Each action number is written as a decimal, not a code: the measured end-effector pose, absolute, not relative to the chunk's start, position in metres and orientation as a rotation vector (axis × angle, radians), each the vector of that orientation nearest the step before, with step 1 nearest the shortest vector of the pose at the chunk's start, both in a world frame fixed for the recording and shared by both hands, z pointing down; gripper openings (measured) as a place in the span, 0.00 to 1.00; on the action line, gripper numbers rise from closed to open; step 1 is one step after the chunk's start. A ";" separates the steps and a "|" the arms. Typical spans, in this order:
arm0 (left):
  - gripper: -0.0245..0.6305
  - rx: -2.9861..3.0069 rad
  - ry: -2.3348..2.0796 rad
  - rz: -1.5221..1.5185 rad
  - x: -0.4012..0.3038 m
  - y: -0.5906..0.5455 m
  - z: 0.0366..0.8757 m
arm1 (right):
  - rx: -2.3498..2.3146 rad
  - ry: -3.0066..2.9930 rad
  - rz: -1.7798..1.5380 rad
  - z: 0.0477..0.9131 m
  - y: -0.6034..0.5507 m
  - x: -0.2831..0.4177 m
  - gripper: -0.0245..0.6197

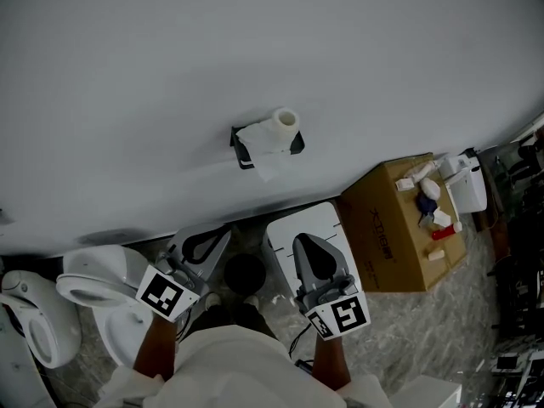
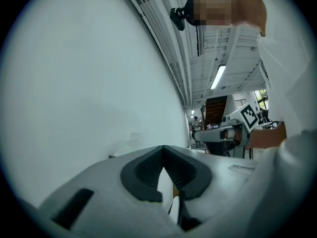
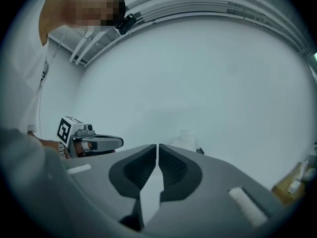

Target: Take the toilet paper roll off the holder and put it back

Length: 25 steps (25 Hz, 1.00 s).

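The white toilet paper roll (image 1: 279, 131) sits on a black wall holder (image 1: 242, 150), with a loose sheet (image 1: 268, 168) hanging below it. In the head view both grippers are held low and well short of the wall. The left gripper (image 1: 202, 243) has its jaw tips touching and nothing between them (image 2: 163, 148). My right gripper (image 1: 313, 260) shows only a hairline slit between its tips and holds nothing (image 3: 157, 147). The right gripper view shows the roll (image 3: 186, 139) small and ahead on the wall, and it is a faint shape (image 2: 130, 140) in the left gripper view.
A white toilet (image 1: 95, 289) stands at the lower left, with another white fixture (image 1: 30, 323) beside it. A cardboard box (image 1: 387, 232) bearing small items sits at the right, next to a white appliance (image 1: 467, 185). A white container (image 1: 293, 226) and a dark round object (image 1: 245, 272) lie by the grippers.
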State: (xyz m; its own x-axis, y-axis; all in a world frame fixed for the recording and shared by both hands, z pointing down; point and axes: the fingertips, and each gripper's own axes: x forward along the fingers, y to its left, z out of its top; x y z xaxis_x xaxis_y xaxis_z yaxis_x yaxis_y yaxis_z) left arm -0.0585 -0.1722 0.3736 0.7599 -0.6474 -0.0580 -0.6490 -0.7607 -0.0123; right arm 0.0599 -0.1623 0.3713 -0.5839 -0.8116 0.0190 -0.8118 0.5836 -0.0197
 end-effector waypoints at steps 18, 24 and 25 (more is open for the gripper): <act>0.23 -2.953 1.159 -0.018 -0.045 -0.191 0.403 | 1.309 -2.869 -0.069 0.357 -0.227 0.056 0.47; 0.28 -2.960 1.196 -0.030 -0.050 -0.200 0.409 | 1.319 -2.810 -0.097 0.364 -0.284 0.051 0.47; 0.28 -2.961 1.193 -0.031 -0.050 -0.201 0.410 | 1.314 -2.798 -0.102 0.366 -0.293 0.049 0.47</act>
State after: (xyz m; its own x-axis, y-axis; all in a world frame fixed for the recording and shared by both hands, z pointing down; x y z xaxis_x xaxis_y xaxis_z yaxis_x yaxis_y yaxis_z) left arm -0.0498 -0.2008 0.4105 0.7208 -0.6922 0.0369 -0.6931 -0.7197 0.0395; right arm 0.0488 -0.2932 0.3661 -0.6380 -0.7699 0.0158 -0.7667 0.6370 0.0805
